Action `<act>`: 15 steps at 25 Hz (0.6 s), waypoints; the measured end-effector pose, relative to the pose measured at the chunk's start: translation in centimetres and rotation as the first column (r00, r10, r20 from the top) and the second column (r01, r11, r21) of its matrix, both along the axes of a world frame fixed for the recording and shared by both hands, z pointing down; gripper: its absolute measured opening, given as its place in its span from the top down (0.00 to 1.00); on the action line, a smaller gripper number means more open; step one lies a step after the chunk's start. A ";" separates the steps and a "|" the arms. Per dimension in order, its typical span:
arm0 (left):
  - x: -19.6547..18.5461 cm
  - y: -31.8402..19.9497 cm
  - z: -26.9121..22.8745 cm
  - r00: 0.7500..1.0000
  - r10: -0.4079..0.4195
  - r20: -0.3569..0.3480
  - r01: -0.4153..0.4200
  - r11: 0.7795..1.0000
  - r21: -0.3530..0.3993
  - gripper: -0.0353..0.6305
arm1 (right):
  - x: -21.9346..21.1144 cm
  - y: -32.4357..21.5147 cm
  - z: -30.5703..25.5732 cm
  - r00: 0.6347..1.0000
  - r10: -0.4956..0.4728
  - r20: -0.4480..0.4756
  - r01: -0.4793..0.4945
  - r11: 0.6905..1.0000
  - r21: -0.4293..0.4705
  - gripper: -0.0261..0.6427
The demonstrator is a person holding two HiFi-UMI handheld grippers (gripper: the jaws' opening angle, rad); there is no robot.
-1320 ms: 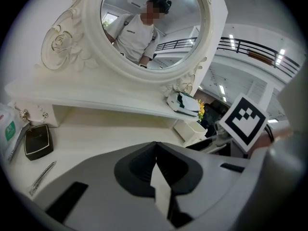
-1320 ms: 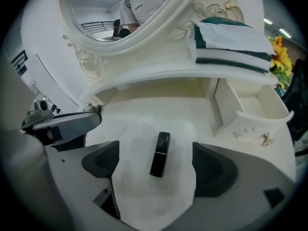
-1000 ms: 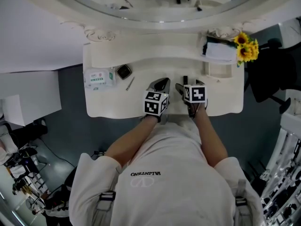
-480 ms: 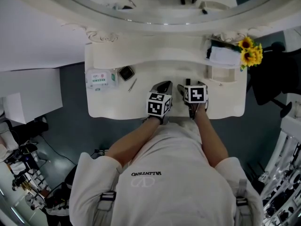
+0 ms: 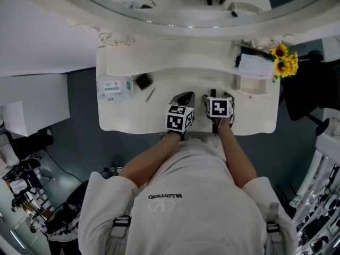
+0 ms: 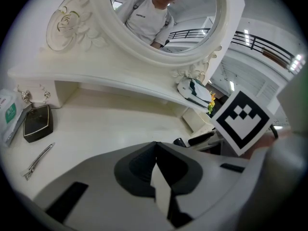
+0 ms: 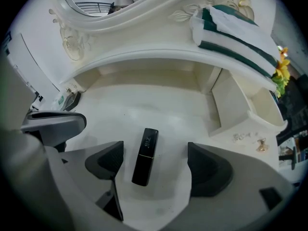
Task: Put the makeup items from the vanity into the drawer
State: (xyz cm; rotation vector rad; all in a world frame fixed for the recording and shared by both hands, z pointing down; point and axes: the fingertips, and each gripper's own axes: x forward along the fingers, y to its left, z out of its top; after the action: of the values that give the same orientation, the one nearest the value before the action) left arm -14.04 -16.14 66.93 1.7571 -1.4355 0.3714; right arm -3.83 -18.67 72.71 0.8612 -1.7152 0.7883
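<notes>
Vanity (image 6: 120, 124) holds a hair clip (image 6: 38, 160) unseen in right gripper view.

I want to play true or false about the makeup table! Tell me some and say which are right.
The right gripper squeezes the black tube. False: its fingers stand apart around the tube without touching, though they have just been closing.
The left gripper is shut and empty. True.
Yellow flowers sit at the table's right end. True.
The black compact lies beside the tube. False: it lies far to the left, by the hair clip.
</notes>
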 end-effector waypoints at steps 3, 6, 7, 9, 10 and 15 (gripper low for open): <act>0.0 0.2 -0.1 1.000 -0.004 0.000 0.004 1.000 0.001 0.94 | 0.2 0.8 0.1 1.000 0.017 -0.005 -0.017 0.999 -0.040 0.33; 0.1 0.3 -0.1 1.000 -0.004 -0.005 0.004 1.000 0.001 0.94 | 0.2 1.3 0.3 1.000 0.029 -0.008 -0.029 0.998 -0.061 0.37; 0.1 0.3 -0.1 1.000 -0.003 -0.006 0.003 1.000 0.002 0.94 | 0.3 1.1 0.2 1.000 0.028 -0.008 -0.028 0.998 -0.047 0.39; 0.2 0.4 -0.2 1.000 -0.004 -0.005 0.004 1.000 0.005 0.94 | 0.1 0.5 0.0 1.000 0.022 0.006 -0.022 1.000 -0.014 0.41; 0.2 0.4 -0.3 1.000 -0.006 -0.003 0.006 1.000 0.006 0.94 | 0.0 0.3 -0.1 1.000 0.017 0.008 -0.017 1.000 0.000 0.42; 0.0 0.9 -0.3 1.000 -0.016 0.012 0.016 1.000 0.010 0.94 | 0.6 0.0 -0.3 1.000 0.005 -0.019 -0.004 1.000 0.018 0.50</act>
State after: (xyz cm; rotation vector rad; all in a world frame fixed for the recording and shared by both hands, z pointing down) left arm -14.03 -15.24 66.62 1.7530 -1.4610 0.3683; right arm -3.22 -18.62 72.42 0.8822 -1.7064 0.7667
